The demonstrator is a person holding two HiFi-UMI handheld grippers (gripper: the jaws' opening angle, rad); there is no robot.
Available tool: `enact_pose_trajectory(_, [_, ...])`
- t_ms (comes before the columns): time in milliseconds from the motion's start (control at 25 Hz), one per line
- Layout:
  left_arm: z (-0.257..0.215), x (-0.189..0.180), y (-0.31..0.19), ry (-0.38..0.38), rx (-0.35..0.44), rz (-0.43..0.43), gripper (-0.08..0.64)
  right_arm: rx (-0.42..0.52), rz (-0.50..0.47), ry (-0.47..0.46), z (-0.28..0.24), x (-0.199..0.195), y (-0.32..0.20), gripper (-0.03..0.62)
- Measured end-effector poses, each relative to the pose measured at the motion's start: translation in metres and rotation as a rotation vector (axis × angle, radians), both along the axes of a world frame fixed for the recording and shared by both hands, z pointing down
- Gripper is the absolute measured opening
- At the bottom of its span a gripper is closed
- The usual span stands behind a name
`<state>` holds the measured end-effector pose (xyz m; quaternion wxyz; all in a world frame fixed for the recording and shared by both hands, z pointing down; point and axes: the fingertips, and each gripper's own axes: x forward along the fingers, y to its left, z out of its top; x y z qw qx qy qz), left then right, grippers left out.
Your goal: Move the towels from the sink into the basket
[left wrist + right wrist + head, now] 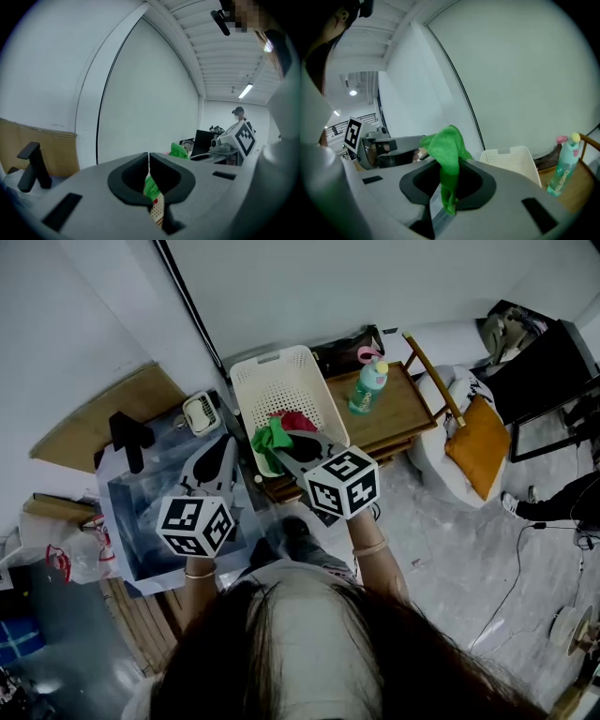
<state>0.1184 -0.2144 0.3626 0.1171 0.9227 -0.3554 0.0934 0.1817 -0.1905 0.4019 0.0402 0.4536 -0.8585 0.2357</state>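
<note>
My right gripper (285, 442) is shut on a green towel (269, 442), which hangs over the near rim of the white perforated basket (277, 381). In the right gripper view the towel (448, 149) bunches above the jaws and trails down between them, with the basket (512, 162) behind. A red towel (298, 420) lies inside the basket. My left gripper (225, 448) hovers over the dark sink (141, 521), jaws together with nothing in them. In the left gripper view (149, 159) the green towel (178, 150) shows past the tips.
A black faucet (129, 439) stands at the sink's far left. A white dish (200, 412) sits between sink and basket. A green bottle (368, 387) stands on the wooden table (403, 413) right of the basket. A white chair with an orange cushion (478, 444) is further right.
</note>
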Motion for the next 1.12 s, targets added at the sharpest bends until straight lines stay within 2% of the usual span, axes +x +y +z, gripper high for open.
enact_pose_trajectory(360, [-0.004, 0.024, -0.004, 0.003, 0.014, -0.024, 0.005, 0.027, 0.005, 0.132, 0.026, 0.033, -0.033, 0.095])
enact_pose_trajectory(600, [-0.004, 0.034, 0.002, 0.003, 0.021, -0.024, 0.005, 0.043, -0.027, 0.297, 0.068, 0.043, -0.066, 0.097])
enact_pose_trajectory(840, [-0.006, 0.037, 0.004, 0.006, 0.025, -0.032, 0.005, -0.015, -0.074, 0.487, 0.125, 0.046, -0.092, 0.104])
enact_pose_trajectory(1000, [-0.01, 0.035, 0.005, 0.009, 0.034, -0.033, 0.005, -0.069, -0.112, 0.597, 0.15, 0.044, -0.093, 0.148])
enact_pose_trajectory(1120, [-0.011, 0.029, 0.008, 0.009, 0.036, -0.037, 0.005, -0.076, -0.117, 0.583, 0.151, 0.039, -0.091, 0.198])
